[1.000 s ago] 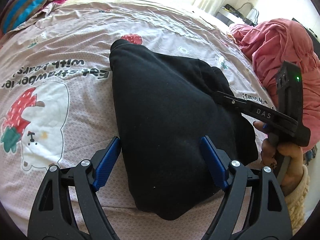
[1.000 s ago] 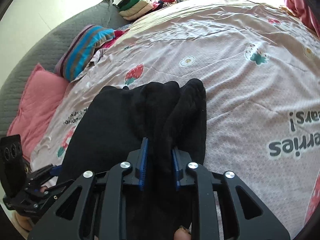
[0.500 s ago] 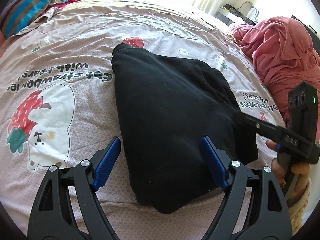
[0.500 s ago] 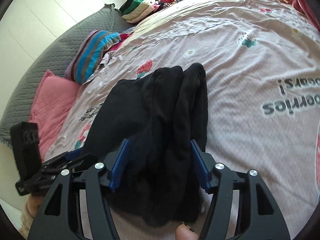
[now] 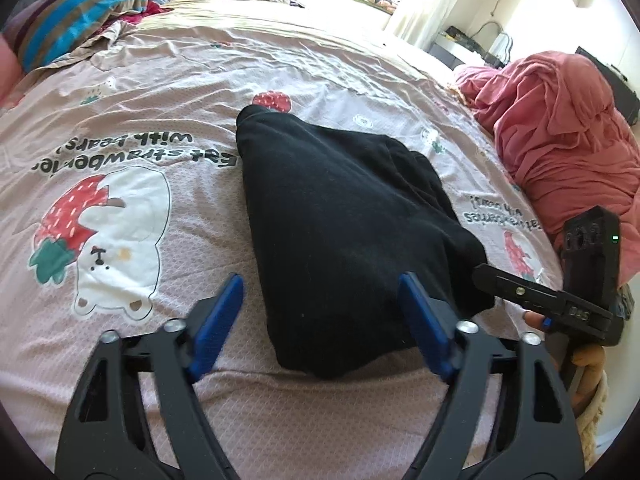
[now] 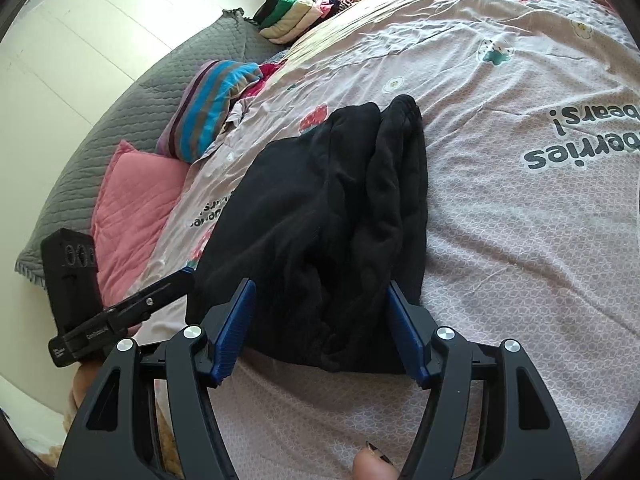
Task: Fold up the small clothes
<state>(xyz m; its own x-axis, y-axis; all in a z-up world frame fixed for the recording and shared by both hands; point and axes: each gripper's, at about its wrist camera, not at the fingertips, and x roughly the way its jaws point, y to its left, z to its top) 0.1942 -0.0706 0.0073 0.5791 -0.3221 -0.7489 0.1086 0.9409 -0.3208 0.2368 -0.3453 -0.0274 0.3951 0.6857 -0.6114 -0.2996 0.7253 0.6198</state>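
A folded black garment (image 5: pixel 340 220) lies on the pink strawberry-print bedspread (image 5: pixel 168 92). My left gripper (image 5: pixel 320 284) hovers over its near end. The jaws are closing, with the cloth's edge between the blue pads and not squeezed. In the right wrist view the same garment (image 6: pixel 320 208) shows bunched folds along its right side. My right gripper (image 6: pixel 320 286) straddles its near end. Those jaws are opening and the pads stand off the cloth. Each gripper shows in the other's view: the right gripper (image 5: pixel 492 276) at the right, the left gripper (image 6: pixel 176 280) at the left.
A heap of red cloth (image 5: pixel 560 140) sits at the bed's right side. A striped pillow (image 6: pixel 212 108), a pink cushion (image 6: pixel 136 200) and a grey quilted cover (image 6: pixel 132 92) lie along the left. Folded clothes (image 6: pixel 304 12) are stacked at the far end.
My right gripper let go of the garment's bunched folds, opened wide and drew back. My left gripper backed off a little and its jaws narrowed slightly.
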